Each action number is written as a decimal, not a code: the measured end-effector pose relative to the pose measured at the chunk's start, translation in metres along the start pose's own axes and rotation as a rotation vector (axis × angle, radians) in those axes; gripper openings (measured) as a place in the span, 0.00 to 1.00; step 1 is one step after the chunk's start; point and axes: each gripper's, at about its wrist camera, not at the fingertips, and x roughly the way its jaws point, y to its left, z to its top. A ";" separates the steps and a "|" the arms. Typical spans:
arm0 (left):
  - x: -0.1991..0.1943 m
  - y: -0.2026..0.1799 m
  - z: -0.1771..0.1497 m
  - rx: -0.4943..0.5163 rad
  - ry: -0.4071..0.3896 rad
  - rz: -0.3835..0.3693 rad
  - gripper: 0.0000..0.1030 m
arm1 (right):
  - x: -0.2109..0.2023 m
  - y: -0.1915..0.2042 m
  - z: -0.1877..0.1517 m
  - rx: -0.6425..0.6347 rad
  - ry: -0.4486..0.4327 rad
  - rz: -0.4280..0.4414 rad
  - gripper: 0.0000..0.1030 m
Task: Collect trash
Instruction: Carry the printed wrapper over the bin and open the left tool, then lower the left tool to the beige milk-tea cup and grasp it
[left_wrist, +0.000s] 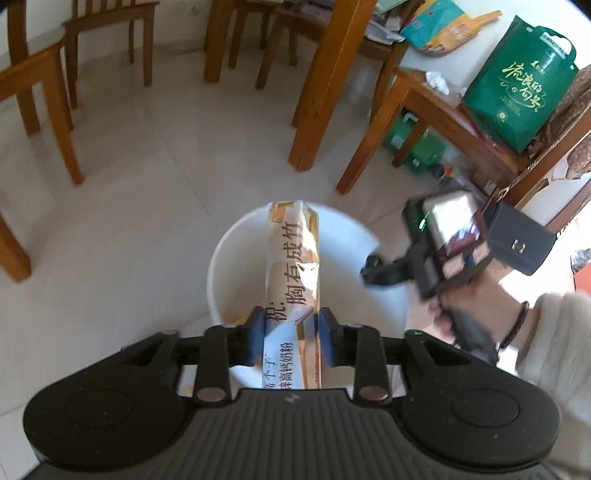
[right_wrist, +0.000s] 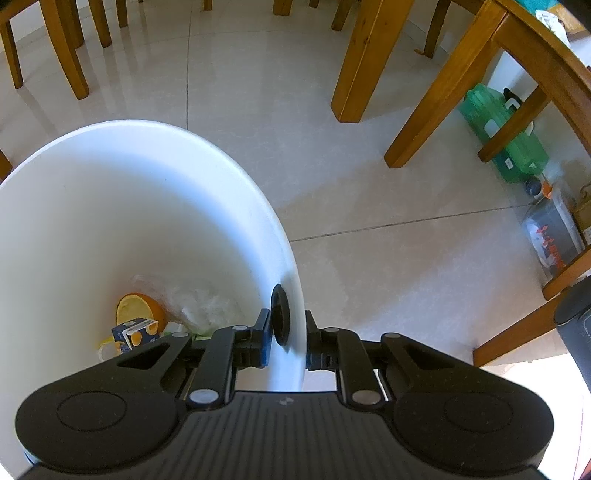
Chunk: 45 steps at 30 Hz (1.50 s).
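Observation:
My left gripper (left_wrist: 291, 332) is shut on a long yellow and white packet (left_wrist: 293, 266) printed with black characters. The packet points out over the mouth of a white bucket (left_wrist: 218, 258) on the tiled floor. My right gripper (right_wrist: 288, 341) is shut on the bucket's rim (right_wrist: 295, 288), one finger inside the wall and one outside, right by the black handle pivot (right_wrist: 279, 317). The left wrist view shows that gripper (left_wrist: 371, 271) at the bucket's right edge, held by a hand. At the bottom of the bucket lie an orange lid (right_wrist: 138, 308), a blue carton (right_wrist: 135, 334) and clear plastic (right_wrist: 203, 302).
Wooden chair and table legs (left_wrist: 317, 92) stand around the bucket on the pale tiles. A green bag (left_wrist: 517, 85) sits on a low table at the right. Under that table lie a green plastic container (right_wrist: 506, 133) and boxes. A dark cylinder (right_wrist: 576, 332) stands at the far right.

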 end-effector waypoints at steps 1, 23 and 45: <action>0.001 -0.006 0.004 0.003 -0.009 -0.002 0.52 | 0.000 -0.001 0.000 0.004 0.002 0.002 0.18; 0.035 0.041 -0.053 -0.025 0.016 0.157 0.87 | -0.001 -0.001 0.002 -0.002 -0.003 -0.002 0.18; 0.175 0.126 -0.186 -0.694 0.289 0.132 0.87 | -0.001 0.004 -0.001 -0.029 -0.015 -0.019 0.18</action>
